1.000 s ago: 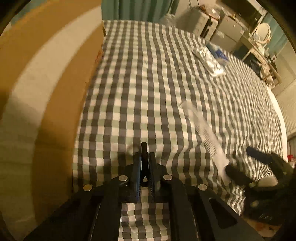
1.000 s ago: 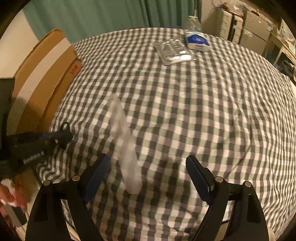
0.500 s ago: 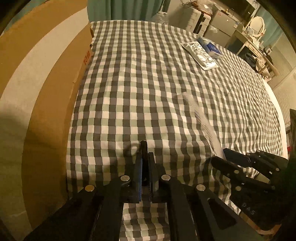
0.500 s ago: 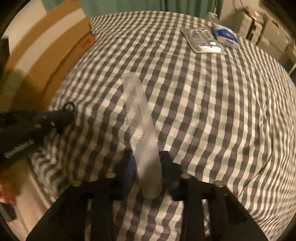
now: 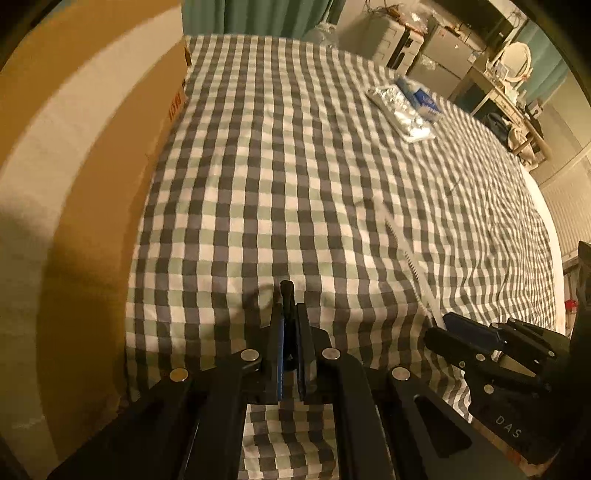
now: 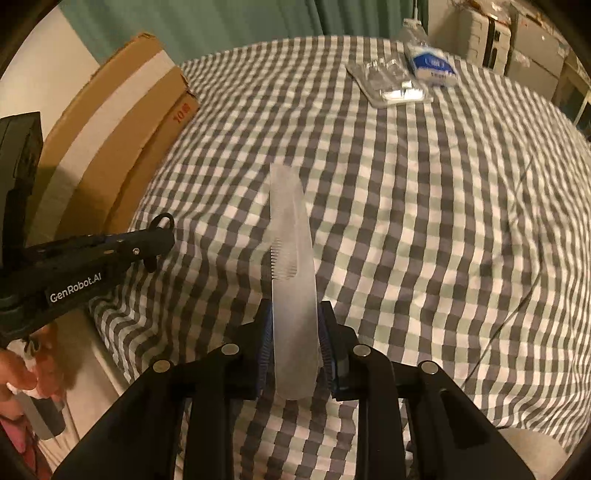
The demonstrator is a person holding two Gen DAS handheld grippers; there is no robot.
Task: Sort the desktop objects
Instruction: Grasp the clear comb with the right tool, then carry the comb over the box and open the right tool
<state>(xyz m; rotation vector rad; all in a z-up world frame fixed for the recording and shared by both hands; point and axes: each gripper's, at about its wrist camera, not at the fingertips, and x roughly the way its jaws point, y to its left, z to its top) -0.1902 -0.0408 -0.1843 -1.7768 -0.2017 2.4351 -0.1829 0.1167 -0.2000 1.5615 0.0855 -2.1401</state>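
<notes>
While my left gripper (image 5: 290, 299) is staying pinched tight on a small black clip (image 5: 286, 290) over the checked cloth (image 5: 258, 166), I'm seeing the comb (image 5: 413, 269) off to its right. In the right wrist view, my right gripper (image 6: 295, 332) is clamping that translucent comb's (image 6: 291, 258) handle.

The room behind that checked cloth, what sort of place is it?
Probably a bedroom at home. The checked cloth looks like a bedsheet, teal curtains hang behind it, and a dressing table with a round mirror stands at the side.
</notes>
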